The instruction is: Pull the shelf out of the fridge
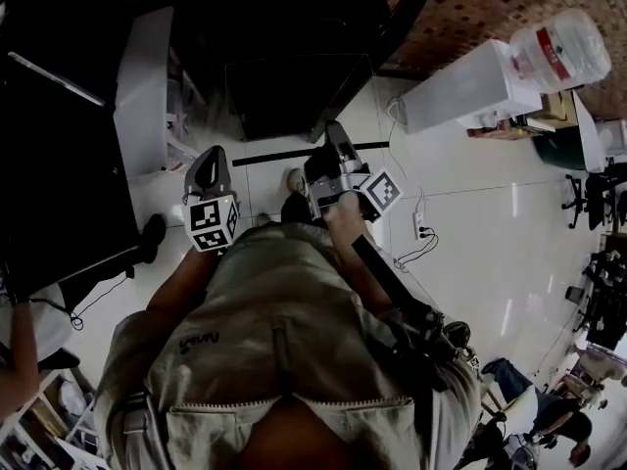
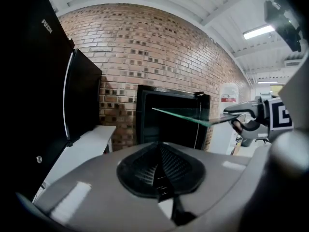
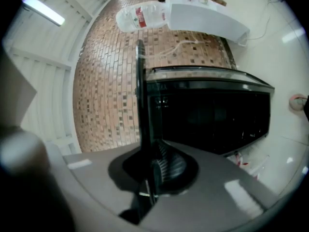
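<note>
A thin greenish glass shelf (image 2: 193, 115) hangs in the air in front of the small black fridge (image 2: 170, 122), gripped at its right edge by my right gripper (image 2: 240, 113). In the right gripper view the shelf (image 3: 140, 86) shows edge-on as a dark strip running up from the shut jaws of the right gripper (image 3: 148, 154), with the fridge (image 3: 207, 112) behind it. From the head view both grippers are held before the fridge (image 1: 284, 86): the right gripper (image 1: 333, 148) at the shelf's dark edge (image 1: 284, 155), the left gripper (image 1: 208, 169) beside it. My left gripper (image 2: 159, 145) is shut with nothing in it.
A tall black cabinet (image 2: 43, 91) with a white panel (image 2: 79, 151) stands to the left. A white water dispenser (image 1: 485, 81) with a bottle (image 1: 560, 47) is at the right of the fridge, against the brick wall (image 2: 145, 47). A power strip (image 1: 419, 225) lies on the tiled floor.
</note>
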`<state>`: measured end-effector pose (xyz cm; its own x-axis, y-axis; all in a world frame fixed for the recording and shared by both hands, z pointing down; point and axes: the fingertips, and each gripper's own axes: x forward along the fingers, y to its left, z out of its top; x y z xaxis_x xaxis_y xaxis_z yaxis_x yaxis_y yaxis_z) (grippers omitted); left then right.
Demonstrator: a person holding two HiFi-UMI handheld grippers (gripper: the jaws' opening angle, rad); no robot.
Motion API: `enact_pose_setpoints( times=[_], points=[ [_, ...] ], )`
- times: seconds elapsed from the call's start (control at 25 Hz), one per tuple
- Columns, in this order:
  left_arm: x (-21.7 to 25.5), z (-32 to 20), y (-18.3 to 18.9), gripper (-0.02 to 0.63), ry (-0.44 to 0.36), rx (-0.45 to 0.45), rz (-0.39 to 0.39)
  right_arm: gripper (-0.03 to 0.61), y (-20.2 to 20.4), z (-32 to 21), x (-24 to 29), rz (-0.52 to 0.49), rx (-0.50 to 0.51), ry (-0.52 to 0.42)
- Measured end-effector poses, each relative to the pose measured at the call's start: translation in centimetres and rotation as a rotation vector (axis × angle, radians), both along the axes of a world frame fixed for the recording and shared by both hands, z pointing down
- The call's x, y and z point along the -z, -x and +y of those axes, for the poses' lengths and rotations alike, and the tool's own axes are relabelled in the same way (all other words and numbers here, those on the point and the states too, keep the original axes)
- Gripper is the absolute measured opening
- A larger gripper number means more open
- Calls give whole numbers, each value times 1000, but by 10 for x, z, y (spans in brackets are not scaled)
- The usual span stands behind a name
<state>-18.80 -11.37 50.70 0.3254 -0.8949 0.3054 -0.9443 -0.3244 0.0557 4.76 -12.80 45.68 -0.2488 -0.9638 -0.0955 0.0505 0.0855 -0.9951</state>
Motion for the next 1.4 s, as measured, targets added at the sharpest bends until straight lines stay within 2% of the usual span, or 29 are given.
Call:
enact_pose_setpoints(
  times=[0.24, 0.56, 0.88, 1.08, 1.4],
  points=[
    [28, 6, -13, 6, -56, 11, 22, 15, -12, 35, 44, -2, -6, -72],
    [73, 14, -35, 6, -106, 50, 27, 14, -19, 66, 75, -9, 68, -105],
    [73, 42, -38, 6, -110, 69, 1, 15, -29, 96, 71, 4, 72, -92],
    [71, 62, -40, 6, -113, 46, -5, 15, -35, 105, 66, 4, 51, -77],
    [74, 66, -19, 6, -131, 86, -2, 15, -43, 109, 69, 0, 33, -83]
  ],
)
